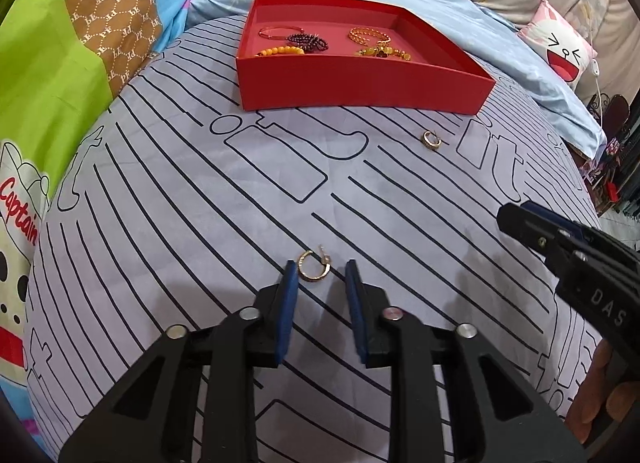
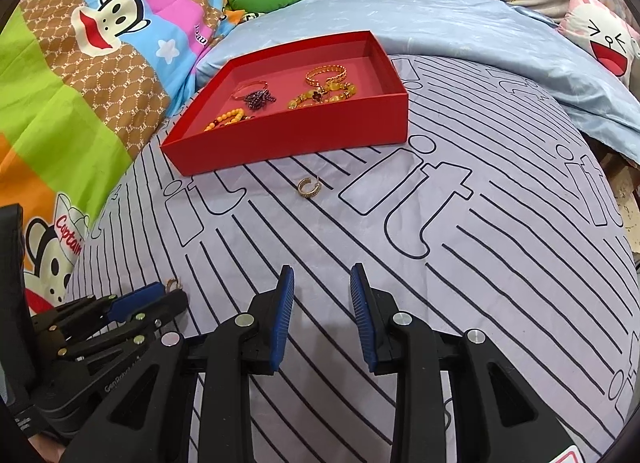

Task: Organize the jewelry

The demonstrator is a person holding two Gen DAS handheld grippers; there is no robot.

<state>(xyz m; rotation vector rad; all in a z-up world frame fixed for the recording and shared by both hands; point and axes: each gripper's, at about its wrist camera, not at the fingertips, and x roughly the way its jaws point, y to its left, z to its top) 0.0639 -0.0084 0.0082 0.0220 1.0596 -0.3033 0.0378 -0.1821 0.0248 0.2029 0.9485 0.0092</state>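
Left tongs (image 1: 321,273) are standing apart around a gold hoop earring (image 1: 314,266) lying on the striped bedsheet (image 1: 240,191), pads not pressing it. Right tongs (image 2: 322,283) are hovering apart with nothing between them. A second gold earring (image 2: 307,187) is lying just before the red box (image 2: 304,135) holding bracelets (image 2: 326,75).

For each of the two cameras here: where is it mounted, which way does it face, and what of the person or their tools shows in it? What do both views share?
Left wrist: sits on the left tool, angled down at the striped bedspread; its open pads flank a gold hoop earring; the right tool and some fingers show at right.
Right wrist: sits on the right tool, angled down at the bedspread, nothing between its pads; the left tool shows at lower left.
Shared: the red box of bracelets, a second earring, the hoop earring.
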